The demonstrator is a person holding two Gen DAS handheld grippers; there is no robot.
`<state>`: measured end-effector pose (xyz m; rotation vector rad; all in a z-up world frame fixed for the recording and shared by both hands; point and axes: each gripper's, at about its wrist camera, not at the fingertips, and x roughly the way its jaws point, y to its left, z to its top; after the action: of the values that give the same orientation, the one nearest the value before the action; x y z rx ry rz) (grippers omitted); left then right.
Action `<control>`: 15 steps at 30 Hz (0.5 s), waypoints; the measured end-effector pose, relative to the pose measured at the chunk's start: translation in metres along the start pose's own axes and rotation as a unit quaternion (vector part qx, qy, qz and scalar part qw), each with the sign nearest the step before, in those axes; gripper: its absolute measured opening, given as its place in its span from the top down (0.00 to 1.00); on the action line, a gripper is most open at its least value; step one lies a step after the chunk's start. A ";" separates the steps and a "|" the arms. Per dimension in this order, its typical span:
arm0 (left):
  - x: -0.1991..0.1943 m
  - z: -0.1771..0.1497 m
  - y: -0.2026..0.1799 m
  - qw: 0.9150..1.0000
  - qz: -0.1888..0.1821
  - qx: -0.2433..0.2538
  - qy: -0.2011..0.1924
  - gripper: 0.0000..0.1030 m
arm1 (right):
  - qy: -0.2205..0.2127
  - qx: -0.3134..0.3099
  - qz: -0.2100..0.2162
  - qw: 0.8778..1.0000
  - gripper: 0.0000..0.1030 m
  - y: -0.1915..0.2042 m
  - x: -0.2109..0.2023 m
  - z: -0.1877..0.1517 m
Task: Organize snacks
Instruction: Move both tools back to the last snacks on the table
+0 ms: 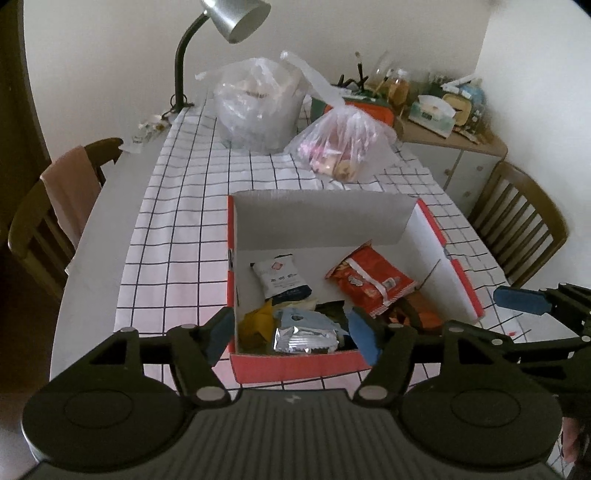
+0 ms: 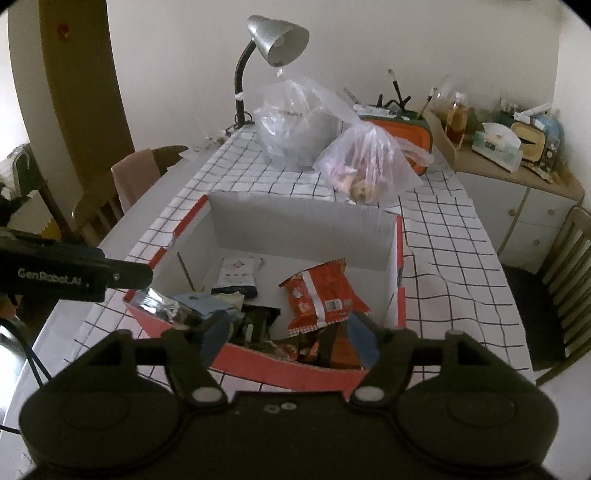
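Note:
A red cardboard box (image 1: 295, 363) with a white inside stands open on the checked tablecloth. In it lie a white and blue packet (image 1: 280, 277), a red packet (image 1: 369, 280), a silver foil packet (image 1: 304, 338) and a light blue one (image 1: 306, 319). My left gripper (image 1: 291, 334) hangs open above the box's near wall, its pads touching nothing. My right gripper (image 2: 288, 334) is open too, over the near wall of the box (image 2: 303, 373), above the red packet (image 2: 325, 295). Farther back sit two clear plastic bags, a large one (image 1: 255, 103) and a small one (image 1: 340, 147) holding snacks.
A silver desk lamp (image 1: 236, 14) stands at the table's far end beside an orange container (image 2: 402, 129). Wooden chairs flank the table, one on the left (image 1: 48, 221) and one on the right (image 1: 524, 229). A cluttered sideboard (image 1: 454, 147) lies at the far right.

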<state>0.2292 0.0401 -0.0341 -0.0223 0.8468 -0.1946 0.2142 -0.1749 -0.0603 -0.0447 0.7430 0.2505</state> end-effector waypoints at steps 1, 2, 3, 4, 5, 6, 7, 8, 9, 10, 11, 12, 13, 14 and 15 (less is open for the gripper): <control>-0.004 -0.001 -0.001 1.000 -0.002 0.001 -0.004 0.30 | -0.002 0.001 0.001 1.000 0.24 0.000 -0.003 -0.001; -0.007 -0.003 -0.001 1.000 -0.003 0.003 -0.007 0.29 | -0.004 0.001 0.002 1.000 0.21 0.000 -0.007 -0.002; -0.010 -0.005 -0.002 1.000 -0.003 0.005 -0.010 0.29 | -0.006 0.001 0.003 1.000 0.19 0.000 -0.010 -0.004; -0.013 -0.006 -0.003 1.000 -0.003 0.007 -0.013 0.28 | -0.006 0.002 0.005 1.000 0.18 0.000 -0.013 -0.005; -0.017 -0.008 -0.004 1.000 -0.003 0.009 -0.016 0.28 | -0.007 0.003 0.007 1.000 0.16 0.000 -0.015 -0.006; -0.020 -0.009 -0.005 1.000 -0.002 0.010 -0.020 0.27 | -0.007 0.004 0.008 1.000 0.14 0.000 -0.017 -0.008; -0.023 -0.011 -0.005 1.000 -0.001 0.010 -0.024 0.25 | -0.008 0.005 0.010 1.000 0.13 0.000 -0.020 -0.009; -0.027 -0.012 -0.005 1.000 -0.001 0.009 -0.029 0.24 | -0.008 0.006 0.011 1.000 0.10 0.001 -0.023 -0.011; -0.030 -0.014 -0.005 0.999 -0.001 0.008 -0.032 0.23 | -0.008 0.007 0.012 1.000 0.10 0.001 -0.025 -0.012; -0.032 -0.015 -0.004 0.999 -0.002 0.007 -0.035 0.23 | -0.008 0.008 0.014 1.000 0.09 0.000 -0.028 -0.014; -0.034 -0.017 -0.004 0.999 -0.003 0.007 -0.036 0.22 | -0.006 0.009 0.017 1.000 0.08 0.000 -0.030 -0.015; -0.035 -0.018 -0.004 0.999 -0.004 0.006 -0.036 0.22 | -0.005 0.009 0.018 1.000 0.07 0.000 -0.031 -0.016; -0.036 -0.020 -0.003 0.999 -0.005 0.005 -0.035 0.22 | -0.004 0.008 0.018 1.000 0.07 0.000 -0.032 -0.018; -0.038 -0.023 -0.002 0.999 -0.007 0.005 -0.034 0.22 | -0.003 0.009 0.018 1.000 0.06 0.000 -0.034 -0.020; -0.038 -0.026 -0.001 0.999 -0.009 0.004 -0.032 0.21 | -0.003 0.009 0.019 1.000 0.04 0.000 -0.035 -0.022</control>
<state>0.1851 0.0472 -0.0227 -0.0290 0.7824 -0.2136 0.1746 -0.1848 -0.0525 -0.0123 0.7407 0.2795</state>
